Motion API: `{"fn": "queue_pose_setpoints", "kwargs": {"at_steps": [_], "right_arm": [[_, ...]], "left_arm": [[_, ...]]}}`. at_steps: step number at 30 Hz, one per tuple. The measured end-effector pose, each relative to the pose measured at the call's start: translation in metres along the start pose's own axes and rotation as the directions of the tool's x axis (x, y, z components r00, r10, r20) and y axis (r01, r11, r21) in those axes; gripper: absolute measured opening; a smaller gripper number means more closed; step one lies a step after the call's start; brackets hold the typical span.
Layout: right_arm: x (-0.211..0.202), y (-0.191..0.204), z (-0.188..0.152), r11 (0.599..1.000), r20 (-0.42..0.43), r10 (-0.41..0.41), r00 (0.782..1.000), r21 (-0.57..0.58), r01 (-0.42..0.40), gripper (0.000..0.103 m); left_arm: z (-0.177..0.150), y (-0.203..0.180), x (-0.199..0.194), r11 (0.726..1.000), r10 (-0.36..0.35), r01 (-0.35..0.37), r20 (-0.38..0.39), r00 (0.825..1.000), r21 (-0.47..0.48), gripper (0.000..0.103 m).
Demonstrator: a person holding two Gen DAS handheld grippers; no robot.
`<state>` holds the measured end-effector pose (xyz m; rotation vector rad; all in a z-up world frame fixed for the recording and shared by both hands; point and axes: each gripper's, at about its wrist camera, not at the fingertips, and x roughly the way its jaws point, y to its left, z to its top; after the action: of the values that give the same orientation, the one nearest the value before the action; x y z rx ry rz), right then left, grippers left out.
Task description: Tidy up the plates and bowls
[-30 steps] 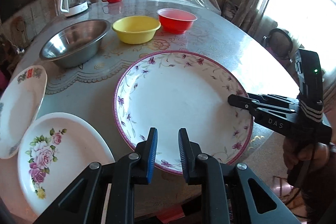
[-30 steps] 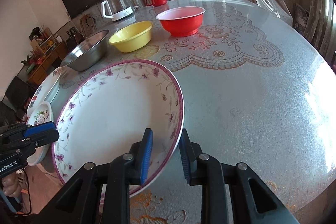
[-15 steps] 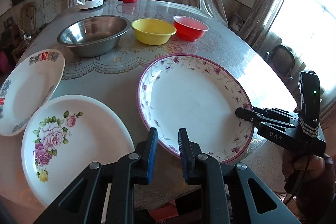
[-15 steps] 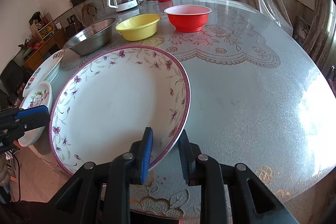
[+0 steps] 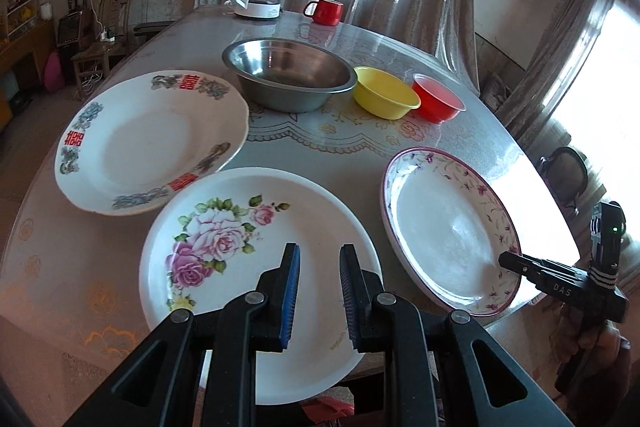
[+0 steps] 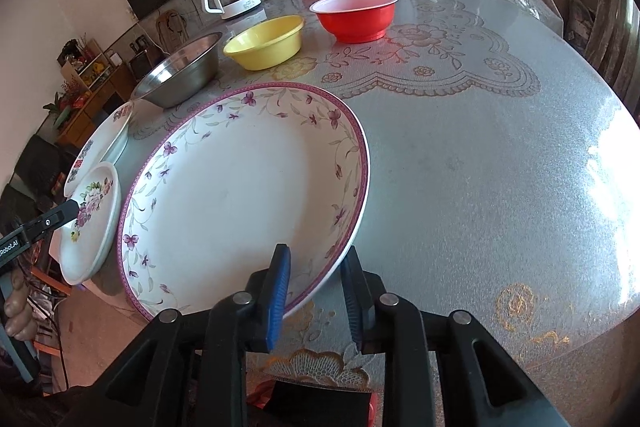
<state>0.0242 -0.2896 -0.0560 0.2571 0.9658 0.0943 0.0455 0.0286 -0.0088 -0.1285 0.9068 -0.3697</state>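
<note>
Right hand-held gripper (image 6: 316,287) straddles purple-rimmed plate (image 6: 244,195) rim at near desk (image 6: 480,167) edge, clamp unclear; left hand-held gripper (image 5: 318,285) open above rose plate (image 5: 248,267); should grip rim firmly, lift level

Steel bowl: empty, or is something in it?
Empty. The left wrist view looks down into the steel bowl and shows only bare, shiny metal; it stands alone, beside the yellow bowl.

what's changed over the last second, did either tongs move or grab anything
The left tongs swung left, off the purple-rimmed plate to above the rose plate, open and empty. The right tongs still straddle the purple-rimmed plate's rim. Plates and bowls look unmoved.
</note>
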Motion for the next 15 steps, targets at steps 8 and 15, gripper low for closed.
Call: {"fn": "queue_pose_setpoints", "kwargs": {"at_steps": [8, 15], "right_arm": [[0.000, 0.004, 0.001, 0.999, -0.004, -0.034, 0.999, -0.012, 0.034, 0.028], [-0.014, 0.000, 0.011, 0.992, 0.054, -0.124, 0.991, -0.009, 0.125, 0.029]], "left_arm": [[-0.005, 0.033, -0.006, 0.994, 0.051, -0.049, 0.013, 0.999, -0.099, 0.021], [-0.005, 0.055, -0.014, 0.985, 0.082, -0.075, 0.039, 0.996, -0.153, 0.021]]}}
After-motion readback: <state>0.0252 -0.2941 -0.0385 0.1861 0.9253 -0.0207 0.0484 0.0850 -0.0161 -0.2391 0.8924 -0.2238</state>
